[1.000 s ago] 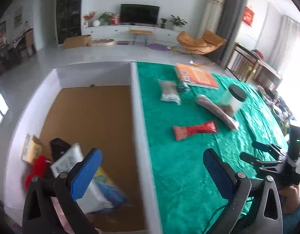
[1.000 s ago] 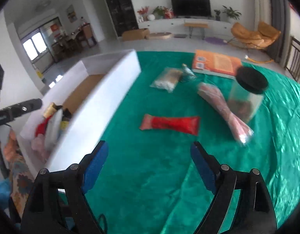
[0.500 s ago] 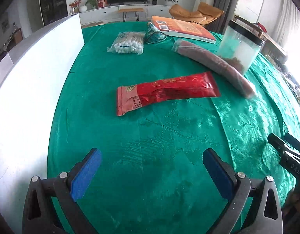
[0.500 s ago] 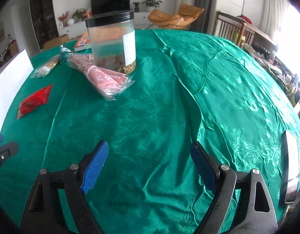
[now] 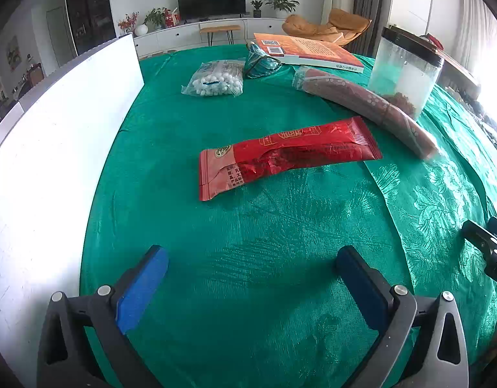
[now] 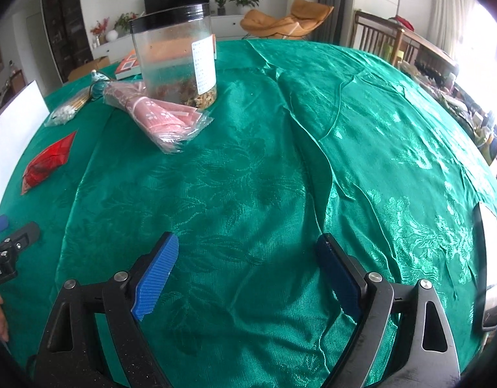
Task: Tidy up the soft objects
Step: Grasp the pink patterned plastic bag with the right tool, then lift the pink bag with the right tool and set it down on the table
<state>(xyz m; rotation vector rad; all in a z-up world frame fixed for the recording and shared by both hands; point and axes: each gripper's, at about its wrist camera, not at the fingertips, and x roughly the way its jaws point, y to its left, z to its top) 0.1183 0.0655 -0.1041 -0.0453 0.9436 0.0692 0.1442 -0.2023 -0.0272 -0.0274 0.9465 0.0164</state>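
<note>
Hovering L gripper (image 5: 251, 276): jaws sitting wide apart, empty, low over the green cloth (image 5: 248, 291), pointing at the red snack pouch (image 5: 288, 156); prob lined up for the next pick.
Waiting R gripper (image 6: 248, 258): jaws also spread, gripping nothing, hanging over bare cloth well right of the goods; looks parked so it's not crowding the L side.
Lying flat, red pouch: mid-table, just far of the L fingers, long axis running left-right, so a grab across its narrow width is looking easiest.
Standing at left: white box wall (image 5: 54, 129), close beside the pouch; likely the drop spot, inside not showing now.
Crowding far right: pink bag (image 5: 364, 106) leaning against the clear jar (image 5: 405, 71), near end sitting close to the pouch's right tip w/o touching, I think.
Sitting far: cotton-ball bag (image 5: 216, 79), small teal packet (image 5: 261, 61), orange book (image 5: 308, 51); all well apart from the pouch.
Blocking: nothing lying btwn L fingers and pouch.
Resting near right edge: phone-like slab (image 6: 489, 268), away from everything.
</note>
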